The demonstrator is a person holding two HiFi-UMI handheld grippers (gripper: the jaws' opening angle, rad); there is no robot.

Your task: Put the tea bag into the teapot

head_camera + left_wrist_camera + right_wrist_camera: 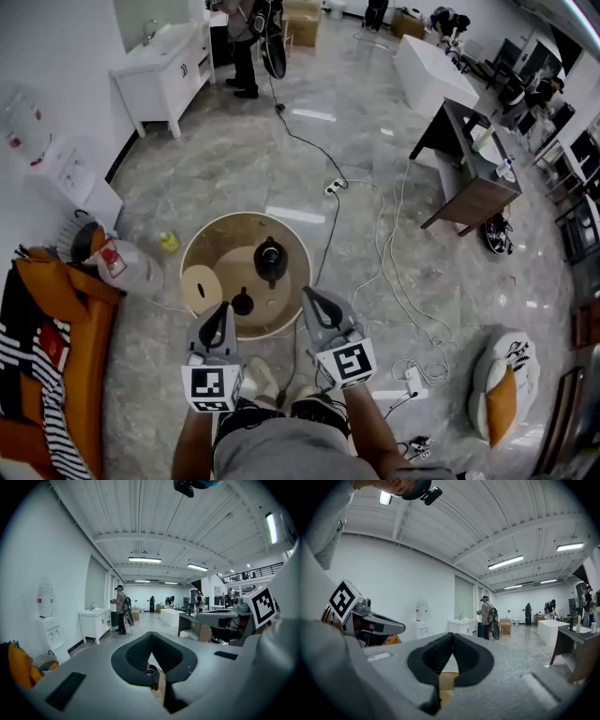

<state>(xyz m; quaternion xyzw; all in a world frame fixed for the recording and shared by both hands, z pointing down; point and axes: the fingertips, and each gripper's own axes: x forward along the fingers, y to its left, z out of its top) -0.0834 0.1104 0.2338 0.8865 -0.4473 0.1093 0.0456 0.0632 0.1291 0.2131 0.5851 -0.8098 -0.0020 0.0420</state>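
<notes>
A black teapot (270, 261) stands upright near the middle of a round wooden table (208, 246). Its dark lid (242, 302) lies on the table in front of it, beside a pale round wooden disc (201, 286). No tea bag shows in any view. My left gripper (221, 309) hovers over the table's near left edge, just left of the lid, jaws shut and empty (151, 634). My right gripper (307, 293) is over the near right rim, also shut with nothing in it (452, 635). Both gripper views look out level across the room.
An orange sofa (66, 375) with striped cloth lies to the left, with a clear water jug (127, 265) and a yellow object (169, 242) on the floor. Cables (394, 281) and a power strip run to the right. A white beanbag (502, 375) sits far right. People stand in the background.
</notes>
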